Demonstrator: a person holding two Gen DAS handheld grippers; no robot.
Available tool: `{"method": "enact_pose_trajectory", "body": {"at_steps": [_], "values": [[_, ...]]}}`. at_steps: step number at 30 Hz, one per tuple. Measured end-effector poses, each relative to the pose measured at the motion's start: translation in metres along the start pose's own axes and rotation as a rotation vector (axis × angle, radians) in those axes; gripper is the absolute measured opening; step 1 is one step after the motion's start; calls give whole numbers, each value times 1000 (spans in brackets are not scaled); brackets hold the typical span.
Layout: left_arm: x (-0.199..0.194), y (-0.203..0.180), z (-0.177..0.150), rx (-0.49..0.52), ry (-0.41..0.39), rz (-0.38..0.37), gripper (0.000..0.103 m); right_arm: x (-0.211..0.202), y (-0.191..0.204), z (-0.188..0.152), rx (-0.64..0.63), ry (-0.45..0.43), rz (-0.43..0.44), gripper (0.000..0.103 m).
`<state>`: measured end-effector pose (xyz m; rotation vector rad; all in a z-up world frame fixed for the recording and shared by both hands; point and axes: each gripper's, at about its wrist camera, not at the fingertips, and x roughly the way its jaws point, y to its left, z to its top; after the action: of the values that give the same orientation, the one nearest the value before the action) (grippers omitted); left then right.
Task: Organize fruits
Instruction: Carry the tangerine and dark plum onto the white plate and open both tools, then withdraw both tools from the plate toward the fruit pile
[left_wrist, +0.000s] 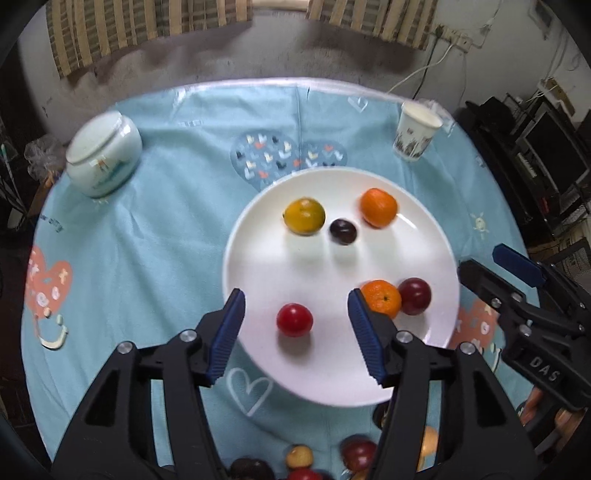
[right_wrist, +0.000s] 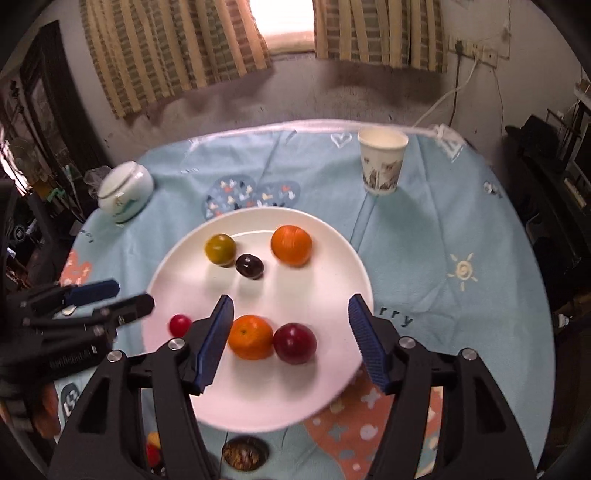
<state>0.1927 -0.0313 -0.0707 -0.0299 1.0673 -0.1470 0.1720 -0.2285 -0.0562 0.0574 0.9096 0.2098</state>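
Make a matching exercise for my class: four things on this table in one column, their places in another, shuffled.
Things:
1. ceramic jar
2. paper cup
3. small red fruit
4. near orange

Places:
A. touching the dark red plum
B. far right of the tablecloth
C. far left of the tablecloth
D. alone, near left of the white plate

Pairs: 1-C, 2-B, 3-D, 4-A

White plate (left_wrist: 258, 258) holds two orange mandarins (left_wrist: 378, 206), a yellow-green fruit (left_wrist: 304, 216), a dark plum (left_wrist: 343, 231) and two red fruits (left_wrist: 294, 319); light-blue cloth (left_wrist: 166, 229) bears hearts; striped beige curtains (right_wrist: 177, 48)
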Motion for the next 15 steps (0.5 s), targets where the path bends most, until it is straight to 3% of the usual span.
{"method": "enact_pose_trajectory", "body": {"at_steps": [3,7,12,15], "values": [[-42,14,-16,31,-68,3,60,-40,8,-22,-40,-46,30,65],[-85,35,-63,75,-126,13,67,-79,28,-93,-95,-46,114,65],[-97,43,-145,139,-76,-9,67,-83,43,-176,-74,59,150,65],[-92,41,-194,180,-11,-78,67,-79,44,-206,-22,113,165,65]]}}
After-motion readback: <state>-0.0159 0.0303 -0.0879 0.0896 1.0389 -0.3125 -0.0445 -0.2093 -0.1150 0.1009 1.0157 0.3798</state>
